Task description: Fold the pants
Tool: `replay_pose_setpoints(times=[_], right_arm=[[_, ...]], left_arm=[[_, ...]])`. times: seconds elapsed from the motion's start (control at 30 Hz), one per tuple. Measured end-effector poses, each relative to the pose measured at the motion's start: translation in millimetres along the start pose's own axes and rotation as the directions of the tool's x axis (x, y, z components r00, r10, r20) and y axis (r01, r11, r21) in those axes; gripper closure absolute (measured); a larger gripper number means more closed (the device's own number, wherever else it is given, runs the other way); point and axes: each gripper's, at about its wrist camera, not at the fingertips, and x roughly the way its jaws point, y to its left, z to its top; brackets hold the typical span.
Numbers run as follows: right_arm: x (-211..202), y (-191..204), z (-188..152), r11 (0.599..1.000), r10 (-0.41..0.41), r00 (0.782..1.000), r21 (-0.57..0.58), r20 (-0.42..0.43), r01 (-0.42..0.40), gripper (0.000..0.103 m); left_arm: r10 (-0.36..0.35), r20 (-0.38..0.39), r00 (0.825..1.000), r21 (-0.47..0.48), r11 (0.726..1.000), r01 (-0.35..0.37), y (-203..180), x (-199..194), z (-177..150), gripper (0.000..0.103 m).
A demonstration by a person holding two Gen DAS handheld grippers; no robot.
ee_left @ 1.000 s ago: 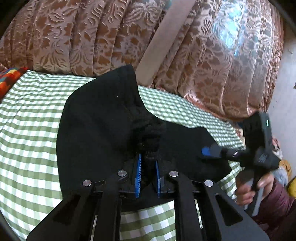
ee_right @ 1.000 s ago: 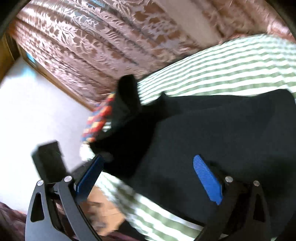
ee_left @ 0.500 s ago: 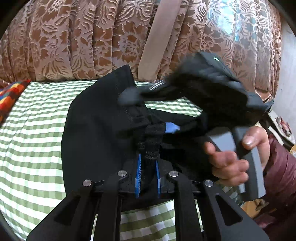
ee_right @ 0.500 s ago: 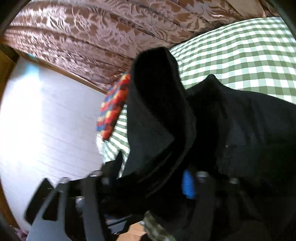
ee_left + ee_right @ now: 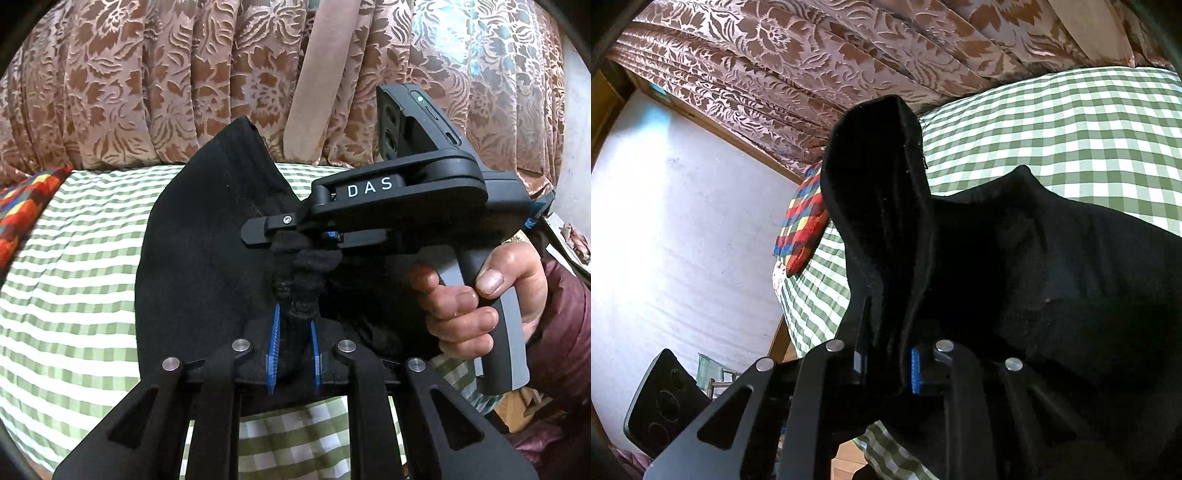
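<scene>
Black pants (image 5: 207, 258) lie on a bed with a green checked cover (image 5: 74, 277), one flap standing up towards the curtain. My left gripper (image 5: 294, 347) is shut on a bunched fold of the pants at their near edge. Just beyond it, my right gripper (image 5: 291, 236) comes in from the right, held by a person's hand (image 5: 465, 299). Its jaws are closing on the same bunch. In the right wrist view the pants (image 5: 1052, 266) rise as a thick fold between the right gripper's (image 5: 886, 363) blue pads (image 5: 915, 371), which press on it.
A brown flowered curtain (image 5: 147, 74) hangs behind the bed. A red patchwork cushion (image 5: 26, 210) lies at the bed's left end, and in the right wrist view this cushion (image 5: 801, 225) sits by a white wall (image 5: 665, 221). A maroon sleeve (image 5: 561, 332) is at the right.
My right gripper swung in from the right edge of the pants to the bunch beside the left gripper and its wide jaws came together on the fabric. The left gripper kept its hold.
</scene>
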Motion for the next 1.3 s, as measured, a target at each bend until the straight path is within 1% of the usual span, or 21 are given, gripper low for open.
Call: replay_pose_setpoints(times=[0.1, 0.17, 0.2, 0.23, 0.3, 0.37, 0.4, 0.43, 0.5, 0.53, 0.57, 0.67, 0.7, 0.77, 0.83, 0.97, 1.03, 1.17, 1.23, 1.27, 1.3], right_arm=[[-0.8, 4.7, 0.1, 1.000, 0.003, 1.000, -0.013, 0.002, -0.003, 0.089], [-2.4, 4.6, 0.8, 1.000, 0.003, 1.000, -0.008, 0.008, -0.003, 0.089], [-3.4, 3.3, 1.3, 1.000, 0.007, 1.000, -0.002, 0.012, -0.007, 0.089], [-3.9, 3.0, 2.0, 1.000, 0.005, 1.000, 0.002, 0.013, -0.005, 0.089], [-4.9, 3.8, 1.8, 1.000, 0.009, 1.000, 0.004, 0.013, -0.009, 0.089], [-6.0, 8.8, 1.3, 1.000, 0.021, 1.000, -0.001, 0.015, -0.021, 0.089], [-6.8, 14.3, 0.8, 0.999, 0.031, 0.999, -0.007, 0.017, -0.031, 0.089], [-7.9, 19.4, 0.6, 0.999, 0.039, 0.999, -0.015, 0.018, -0.039, 0.089], [-11.2, 31.6, 0.2, 0.998, 0.059, 0.998, -0.037, 0.021, -0.058, 0.089], [-14.8, 40.2, 0.3, 0.996, 0.069, 0.997, -0.050, 0.026, -0.068, 0.089], [-17.5, 45.8, 0.0, 0.995, 0.078, 0.996, -0.059, 0.031, -0.076, 0.089], [-32.0, 64.8, -0.3, 0.990, 0.112, 0.992, -0.091, 0.052, -0.107, 0.089], [-36.3, 69.9, -0.1, 0.989, 0.117, 0.991, -0.095, 0.059, -0.111, 0.089], [-50.5, 78.4, -1.3, 0.987, 0.130, 0.989, -0.107, 0.076, -0.121, 0.089], [-64.9, 83.4, -3.0, 0.985, 0.138, 0.986, -0.118, 0.094, -0.127, 0.089], [-100.5, 79.4, -8.4, 0.985, 0.130, 0.982, -0.130, 0.139, -0.112, 0.089], [-119.9, 70.5, -11.5, 0.989, 0.105, 0.981, -0.123, 0.165, -0.086, 0.089], [-158.8, 42.6, -21.9, 0.996, 0.031, 0.974, -0.085, 0.223, -0.012, 0.089], [-179.1, 21.7, -31.3, 0.999, -0.017, 0.967, -0.045, 0.255, 0.029, 0.089], [-187.6, 11.3, -36.2, 0.998, -0.040, 0.963, -0.026, 0.266, 0.049, 0.089], [-194.9, 1.5, -41.1, 0.997, -0.069, 0.959, -0.008, 0.276, 0.074, 0.089]], left_arm=[[0.014, 0.011, 1.000, 0.009, 1.000, -0.014, -0.9, -5.0, 0.2, 0.089], [0.014, 0.018, 1.000, 0.014, 1.000, -0.014, 0.9, -9.9, 0.2, 0.084], [-0.010, 0.022, 1.000, 0.011, 1.000, 0.010, 3.2, -15.0, -0.4, 0.076], [-0.043, 0.025, 0.999, 0.008, 0.999, 0.042, 6.5, -20.7, -1.4, 0.064], [-0.127, 0.060, 0.990, -0.026, 0.991, 0.129, 20.8, -40.5, -4.5, 0.048], [-0.176, 0.096, 0.980, -0.087, 0.979, 0.185, 38.2, -56.4, -6.9, 0.045], [-0.185, 0.126, 0.975, -0.147, 0.968, 0.202, 54.7, -66.4, -9.6, 0.045], [-0.172, 0.143, 0.975, -0.191, 0.961, 0.198, 67.2, -71.6, -11.5, 0.045], [-0.116, 0.171, 0.978, -0.304, 0.938, 0.165, 99.2, -80.3, -18.4, 0.045], [-0.088, 0.180, 0.980, -0.370, 0.917, 0.150, 117.2, -84.4, -22.4, 0.045], [-0.079, 0.190, 0.979, -0.413, 0.898, 0.153, 130.1, -86.6, -25.3, 0.045], [-0.065, 0.200, 0.978, -0.520, 0.839, 0.162, 157.5, -83.9, -32.6, 0.045], [-0.068, 0.199, 0.978, -0.535, 0.828, 0.166, 161.5, -81.9, -33.5, 0.045], [-0.069, 0.189, 0.980, -0.548, 0.820, 0.163, 165.1, -76.0, -32.6, 0.045], [-0.090, 0.184, 0.979, -0.552, 0.814, 0.179, 163.2, -69.4, -31.7, 0.045], [-0.152, 0.186, 0.971, -0.521, 0.822, 0.229, 148.3, -52.2, -16.3, 0.045], [-0.183, 0.181, 0.966, -0.505, 0.826, 0.251, 139.2, -42.4, -9.5, 0.045], [-0.264, 0.163, 0.951, -0.453, 0.836, 0.310, 111.2, -22.7, 5.0, 0.045], [-0.323, 0.141, 0.936, -0.423, 0.835, 0.352, 92.8, -8.9, 12.6, 0.045], [-0.338, 0.132, 0.932, -0.414, 0.836, 0.361, 87.5, -4.8, 14.7, 0.045], [-0.365, 0.108, 0.925, -0.396, 0.837, 0.377, 75.9, 3.3, 18.0, 0.045]])
